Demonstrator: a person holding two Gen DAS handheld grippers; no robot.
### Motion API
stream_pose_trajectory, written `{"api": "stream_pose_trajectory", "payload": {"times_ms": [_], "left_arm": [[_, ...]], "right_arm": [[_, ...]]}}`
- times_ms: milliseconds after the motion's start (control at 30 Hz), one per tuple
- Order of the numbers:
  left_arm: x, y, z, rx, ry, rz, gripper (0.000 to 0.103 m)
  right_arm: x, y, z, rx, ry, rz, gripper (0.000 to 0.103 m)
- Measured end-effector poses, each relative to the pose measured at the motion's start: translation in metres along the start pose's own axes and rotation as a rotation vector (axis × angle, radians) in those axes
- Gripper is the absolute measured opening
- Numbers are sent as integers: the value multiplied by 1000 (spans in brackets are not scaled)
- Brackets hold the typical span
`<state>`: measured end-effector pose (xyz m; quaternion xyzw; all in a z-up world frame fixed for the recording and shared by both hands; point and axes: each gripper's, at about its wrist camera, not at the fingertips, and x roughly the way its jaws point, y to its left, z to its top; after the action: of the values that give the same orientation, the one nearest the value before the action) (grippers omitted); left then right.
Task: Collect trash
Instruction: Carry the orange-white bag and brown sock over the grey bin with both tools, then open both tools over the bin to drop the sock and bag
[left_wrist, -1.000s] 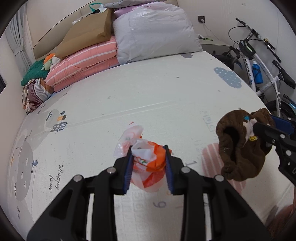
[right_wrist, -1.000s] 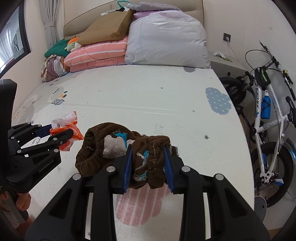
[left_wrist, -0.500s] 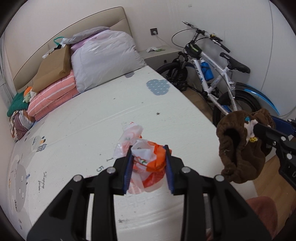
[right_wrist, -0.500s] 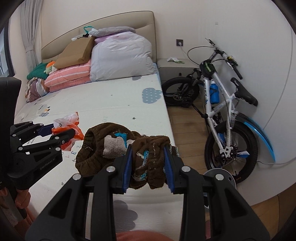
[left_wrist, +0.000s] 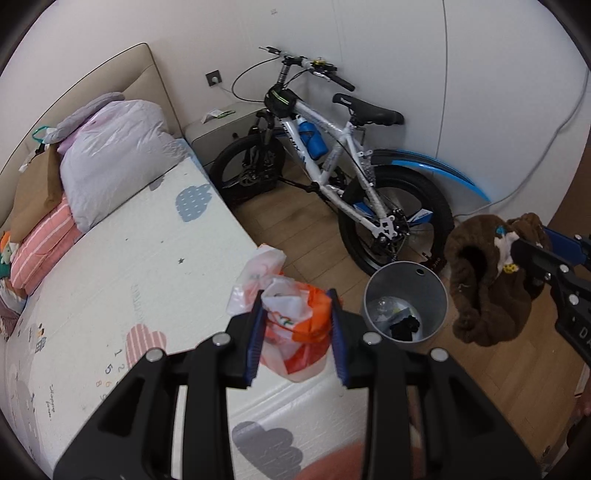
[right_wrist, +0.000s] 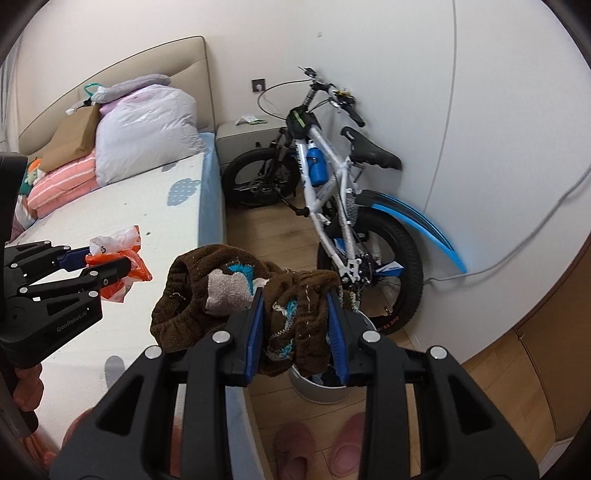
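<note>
My left gripper (left_wrist: 295, 325) is shut on a crumpled orange and white plastic bag (left_wrist: 291, 314), held over the bed's edge; it also shows in the right wrist view (right_wrist: 118, 258). My right gripper (right_wrist: 295, 325) is shut on a brown knitted cloth (right_wrist: 229, 295), also seen in the left wrist view (left_wrist: 484, 280). A grey metal bin (left_wrist: 406, 295) stands on the wood floor beside the bed, with dark and clear scraps inside. In the right wrist view the bin (right_wrist: 317, 391) lies mostly hidden under the cloth.
A white and blue bicycle (left_wrist: 332, 155) leans on the wall behind the bin. The bed (left_wrist: 129, 258) with a printed mat carries stacked pillows and bags (left_wrist: 110, 162) at its head. A grey nightstand (right_wrist: 251, 140) stands by it. Pink slippers (right_wrist: 317, 446) lie on the floor.
Both grippers have swung right, away from the bed top toward the floor beside it. The bin has come into view. Each grip holds as before.
</note>
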<state>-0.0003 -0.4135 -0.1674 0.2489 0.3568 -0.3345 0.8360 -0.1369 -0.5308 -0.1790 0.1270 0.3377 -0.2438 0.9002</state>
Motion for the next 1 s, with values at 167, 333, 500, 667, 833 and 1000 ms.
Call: {"api": "stream_pose_trajectory", "payload": {"times_ms": [167, 333, 500, 667, 833, 1000], "left_arm": [[32, -28, 17, 53, 18, -42, 32], [69, -50, 31, 105, 35, -78, 32], [106, -62, 33, 154, 66, -105, 32], [140, -68, 34, 166, 96, -128, 32], [165, -71, 33, 176, 117, -136, 32], [178, -72, 30, 179, 137, -141, 32]], "right_arm": [[22, -38, -5, 52, 21, -54, 30], [61, -60, -7, 82, 58, -83, 30], [107, -67, -8, 88, 104, -99, 30], [139, -69, -10, 91, 132, -105, 32], [162, -71, -13, 117, 129, -98, 53], [177, -74, -16, 121, 153, -94, 53]]}}
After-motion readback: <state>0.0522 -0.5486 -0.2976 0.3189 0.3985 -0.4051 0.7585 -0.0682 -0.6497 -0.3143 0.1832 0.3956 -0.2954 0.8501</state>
